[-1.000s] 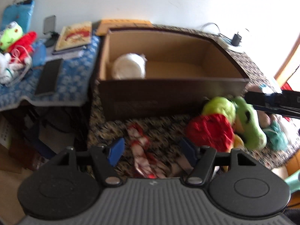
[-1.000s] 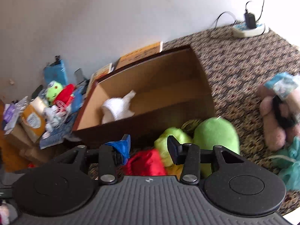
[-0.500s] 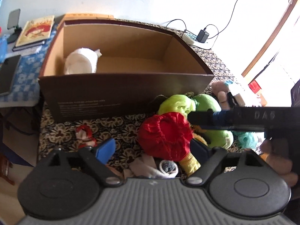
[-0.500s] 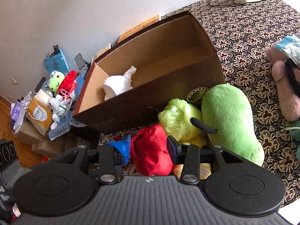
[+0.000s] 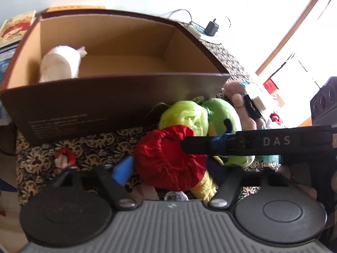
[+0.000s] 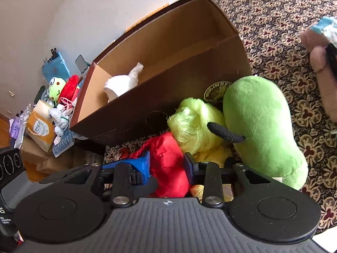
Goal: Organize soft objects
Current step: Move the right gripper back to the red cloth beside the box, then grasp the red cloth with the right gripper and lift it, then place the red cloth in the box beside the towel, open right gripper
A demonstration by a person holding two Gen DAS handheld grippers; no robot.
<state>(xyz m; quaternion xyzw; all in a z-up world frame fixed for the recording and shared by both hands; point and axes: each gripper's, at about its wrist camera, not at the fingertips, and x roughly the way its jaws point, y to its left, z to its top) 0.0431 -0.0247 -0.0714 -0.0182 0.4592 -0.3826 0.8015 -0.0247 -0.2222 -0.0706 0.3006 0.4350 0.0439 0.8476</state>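
A red soft bundle (image 5: pixel 168 160) (image 6: pixel 168 168) lies on the patterned cloth in front of a brown cardboard box (image 5: pixel 88 109) (image 6: pixel 147 109). My left gripper (image 5: pixel 170 168) is open with its fingers on either side of the bundle. My right gripper (image 6: pixel 168 164) is open and straddles the same bundle; it shows from the side in the left wrist view (image 5: pixel 210 145). A yellow-green fluffy toy (image 6: pixel 193 124) and a green plush (image 6: pixel 261 126) lie just behind. A white soft item (image 5: pixel 61 63) (image 6: pixel 122 82) sits inside the box.
A pink plush (image 6: pixel 320 63) lies on the cloth at the right. A small red-and-white item (image 5: pixel 65 158) lies left of the bundle. A side surface (image 6: pixel 63 139) to the left holds a frog toy (image 6: pixel 55 88), bags and clutter. A power strip (image 5: pixel 202 33) sits behind the box.
Both grippers have moved down and closer to the red bundle, which now sits between their fingers. The left gripper swung right from the red-and-white item toward the bundle.
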